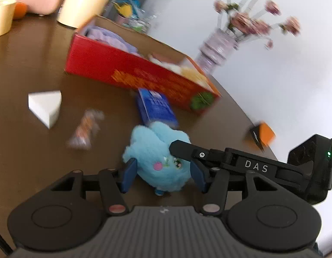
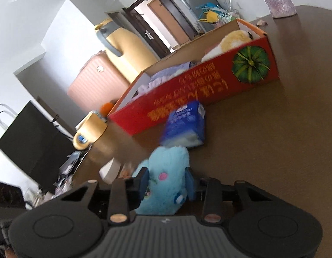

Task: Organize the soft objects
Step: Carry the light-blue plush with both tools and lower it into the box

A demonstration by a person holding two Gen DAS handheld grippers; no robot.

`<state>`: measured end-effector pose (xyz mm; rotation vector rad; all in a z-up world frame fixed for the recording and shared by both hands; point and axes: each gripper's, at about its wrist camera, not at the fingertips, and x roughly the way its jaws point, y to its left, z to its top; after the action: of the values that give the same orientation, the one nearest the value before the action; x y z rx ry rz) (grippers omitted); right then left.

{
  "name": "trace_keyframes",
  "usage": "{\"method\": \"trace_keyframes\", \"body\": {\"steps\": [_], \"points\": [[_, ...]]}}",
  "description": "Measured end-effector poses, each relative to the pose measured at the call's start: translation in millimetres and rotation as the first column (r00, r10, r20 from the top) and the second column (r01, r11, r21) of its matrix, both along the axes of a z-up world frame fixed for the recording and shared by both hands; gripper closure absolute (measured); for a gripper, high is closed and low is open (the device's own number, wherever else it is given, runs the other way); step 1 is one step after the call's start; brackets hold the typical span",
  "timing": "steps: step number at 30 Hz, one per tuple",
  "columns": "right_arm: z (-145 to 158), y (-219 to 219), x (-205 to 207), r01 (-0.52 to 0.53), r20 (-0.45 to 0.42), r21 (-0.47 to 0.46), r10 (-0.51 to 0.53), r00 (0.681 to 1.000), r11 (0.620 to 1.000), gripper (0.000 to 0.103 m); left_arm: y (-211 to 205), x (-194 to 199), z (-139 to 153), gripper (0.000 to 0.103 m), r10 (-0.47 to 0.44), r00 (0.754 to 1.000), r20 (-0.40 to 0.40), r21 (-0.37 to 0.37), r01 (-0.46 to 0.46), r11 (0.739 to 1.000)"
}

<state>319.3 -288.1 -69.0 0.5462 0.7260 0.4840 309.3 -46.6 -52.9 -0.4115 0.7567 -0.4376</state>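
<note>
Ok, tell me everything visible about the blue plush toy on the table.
The blue plush toy is small and fluffy, light blue, with a pink cheek patch, stitched eyes and a darker blue tab low on its body. It sits on the brown table, in front of a blue tissue pack and the red box. Both grippers' jaws flank it: the right gripper squeezes its sides, the left gripper presses its fur.

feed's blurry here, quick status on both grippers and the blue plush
Left gripper and right gripper both shut on blue plush toy. Toy on table, not yet in red box. Blue tissue pack lies between toy and box.
</note>
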Motion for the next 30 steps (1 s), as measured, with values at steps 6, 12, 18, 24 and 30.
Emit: {"method": "trace_keyframes", "body": {"steps": [6,12,18,24,30], "points": [[3.6,-16.4,-72.8,0.004,0.016,0.007,-0.004,1.0,1.0,0.052,-3.0,-55.4,5.3,0.046,-0.074,0.997,-0.015,0.034,0.075,0.997],[17.4,-28.0,-98.2,0.065,0.132,-0.077,-0.054,0.99,0.995,0.05,5.3,-73.4,5.0,0.046,-0.008,0.999,-0.052,0.05,0.01,0.999],[14.6,-28.5,-74.1,0.052,0.161,-0.074,-0.039,0.986,0.996,0.057,-11.3,-79.7,9.9,0.058,-0.053,0.998,-0.032,0.042,0.054,0.998],[1.8,-14.8,-60.3,-0.02,0.126,-0.077,0.03,0.992,0.997,0.06,-3.7,-71.7,4.8,0.059,0.014,1.0,-0.028,0.101,-0.011,0.995],[1.2,-10.7,-70.3,-0.021,0.107,-0.055,0.026,0.994,0.998,0.06,28.7,-71.9,10.4,0.054,0.057,0.998,0.004,0.076,-0.058,0.995]]}}
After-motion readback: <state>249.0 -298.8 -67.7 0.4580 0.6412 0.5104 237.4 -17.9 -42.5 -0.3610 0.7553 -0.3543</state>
